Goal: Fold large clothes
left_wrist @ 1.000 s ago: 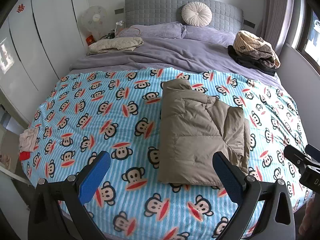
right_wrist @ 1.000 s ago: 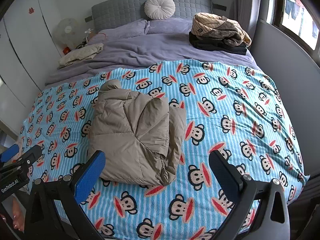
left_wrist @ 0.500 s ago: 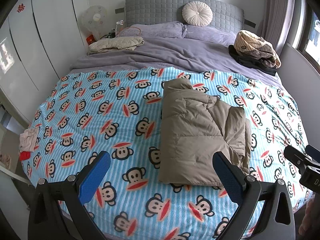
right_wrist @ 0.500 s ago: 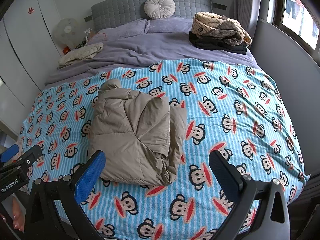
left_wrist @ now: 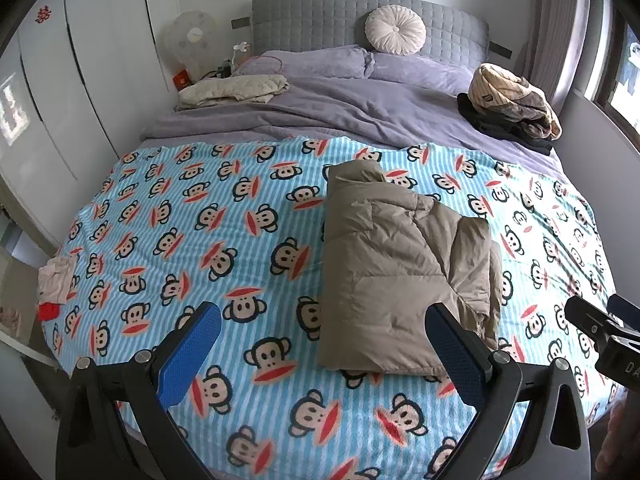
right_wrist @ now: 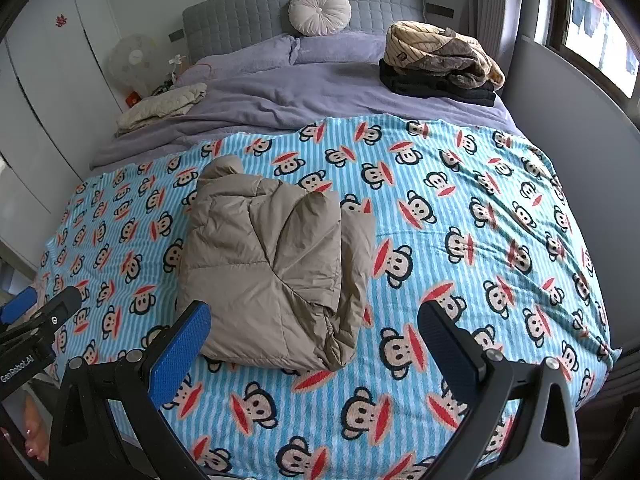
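A beige puffer jacket (left_wrist: 400, 272) lies folded into a compact bundle on the blue monkey-print blanket (left_wrist: 200, 240); it also shows in the right wrist view (right_wrist: 272, 268). My left gripper (left_wrist: 320, 344) is open and empty, held above the blanket's near edge, with its right finger in front of the jacket's near corner. My right gripper (right_wrist: 312, 340) is open and empty, held above the near edge just in front of the jacket. Neither gripper touches the jacket.
A pile of folded clothes (right_wrist: 436, 60) sits at the far right of the purple duvet (right_wrist: 300, 96). A cream garment (left_wrist: 232, 90) lies at the far left. A fan (left_wrist: 194, 46) and wardrobe stand left; a wall and window are right.
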